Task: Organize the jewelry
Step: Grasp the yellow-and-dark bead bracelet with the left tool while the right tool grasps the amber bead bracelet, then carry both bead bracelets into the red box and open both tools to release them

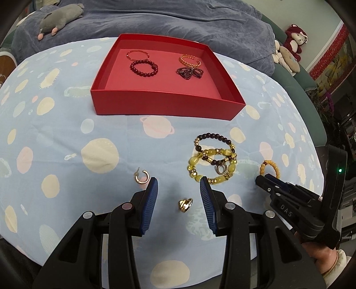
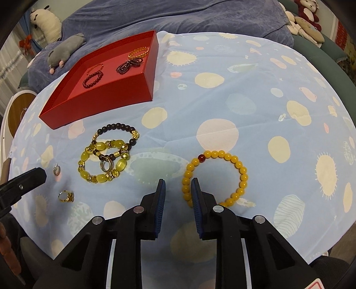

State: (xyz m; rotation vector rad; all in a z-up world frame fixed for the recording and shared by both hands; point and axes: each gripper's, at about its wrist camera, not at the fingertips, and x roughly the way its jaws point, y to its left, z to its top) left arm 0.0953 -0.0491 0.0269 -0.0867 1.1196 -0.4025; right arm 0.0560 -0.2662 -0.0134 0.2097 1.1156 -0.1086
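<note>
A red tray point(image 1: 155, 104) point(image 2: 100, 100) holds several bracelets. On the cloth lie a gold ring point(image 1: 185, 205) point(image 2: 66, 196), a hoop earring point(image 1: 141, 176) point(image 2: 57, 169), a pile of a yellow-bead bracelet point(image 1: 211, 169) point(image 2: 102, 164) over a dark-bead bracelet point(image 1: 214, 144) point(image 2: 118, 133), and an orange bead bracelet point(image 2: 214, 177) point(image 1: 270, 169). My left gripper point(image 1: 179, 184) is open, the gold ring between its fingers. My right gripper point(image 2: 178, 184) point(image 1: 267, 180) is open, its right fingertip point(image 2: 195, 184) inside the orange bracelet's left side and its left fingertip outside.
The table wears a light blue spotted cloth point(image 1: 66, 144) point(image 2: 255, 111). Behind it lies a blue blanket point(image 1: 178, 20) with a grey plush mouse point(image 1: 60, 19) point(image 2: 64, 47). More plush toys point(image 1: 291, 49) sit at the back right.
</note>
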